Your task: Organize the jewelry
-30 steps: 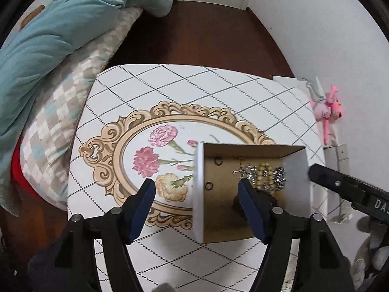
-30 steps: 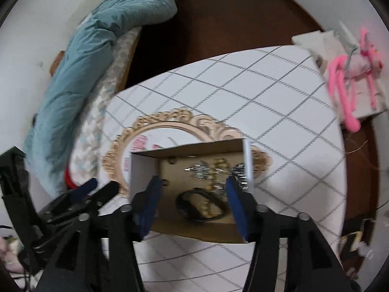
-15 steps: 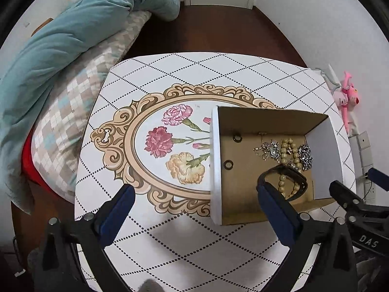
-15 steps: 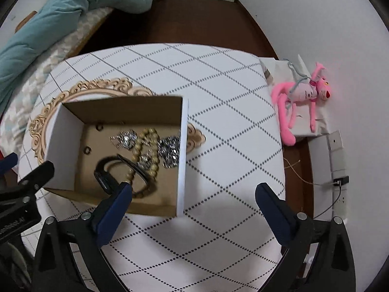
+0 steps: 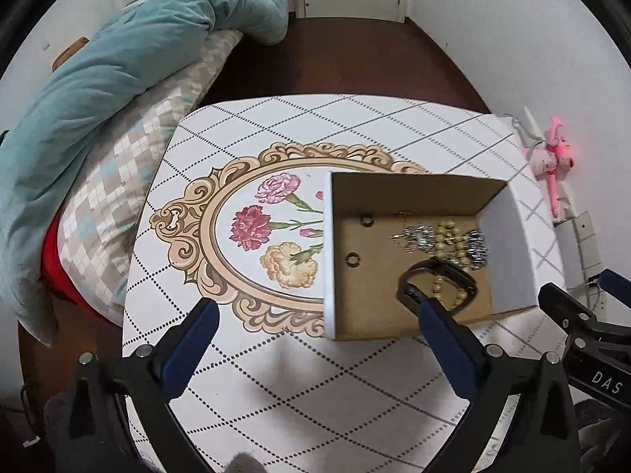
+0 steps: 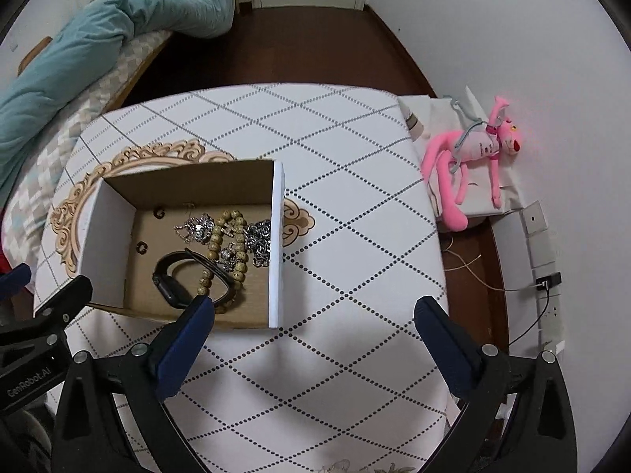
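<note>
An open cardboard box point(image 5: 327, 260) point(image 6: 277, 244) stands on the patterned table. Inside lie a black wristband point(image 5: 437, 280) point(image 6: 173, 282), a wooden bead bracelet point(image 5: 447, 236) point(image 6: 232, 244), silver chain pieces point(image 5: 414, 234) point(image 6: 197, 230) and two small dark rings point(image 5: 352, 259) point(image 6: 141, 247). My left gripper point(image 5: 315, 311) is open and empty, above the table in front of the box's left wall. My right gripper point(image 6: 313, 309) is open and empty, in front of the box's right wall.
The table point(image 5: 276, 374) point(image 6: 347, 197) has a diamond grid and a flower oval point(image 5: 272, 228). A bed with a teal duvet point(image 5: 118, 63) lies left. A pink plush toy point(image 6: 473, 149) and wall sockets point(image 6: 544, 236) are on the right.
Both grippers opened wide and pulled back from the box. The views rose and widened; the box and its jewelry stayed in place.
</note>
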